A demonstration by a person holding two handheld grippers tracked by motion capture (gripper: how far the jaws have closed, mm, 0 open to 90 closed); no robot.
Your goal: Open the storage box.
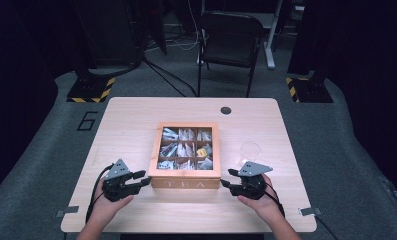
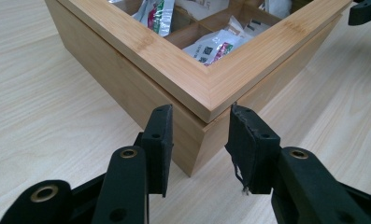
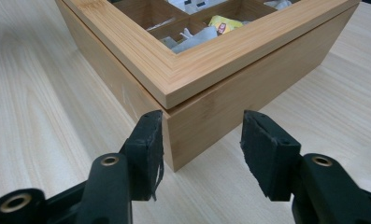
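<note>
Tea box [image 1: 186, 155], square, pale bamboo, window-lidded, sits mid-table, its six-o'clock corners straddled by my left gripper [image 2: 199, 140] at seven and right gripper [image 3: 202, 140] at five, both unclenched, holding nothing; pads meeting only angled corner faces could skid off, twisting it.

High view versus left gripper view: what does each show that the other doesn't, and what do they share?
High view alone: the whole table, a clear cup, the TEA lettering, a chair and both hands.
Left gripper view alone: the left gripper up close, its jaws either side of the tea box corner, and the seam under the lid.
Both: the wooden box with its tea sachets.
</note>
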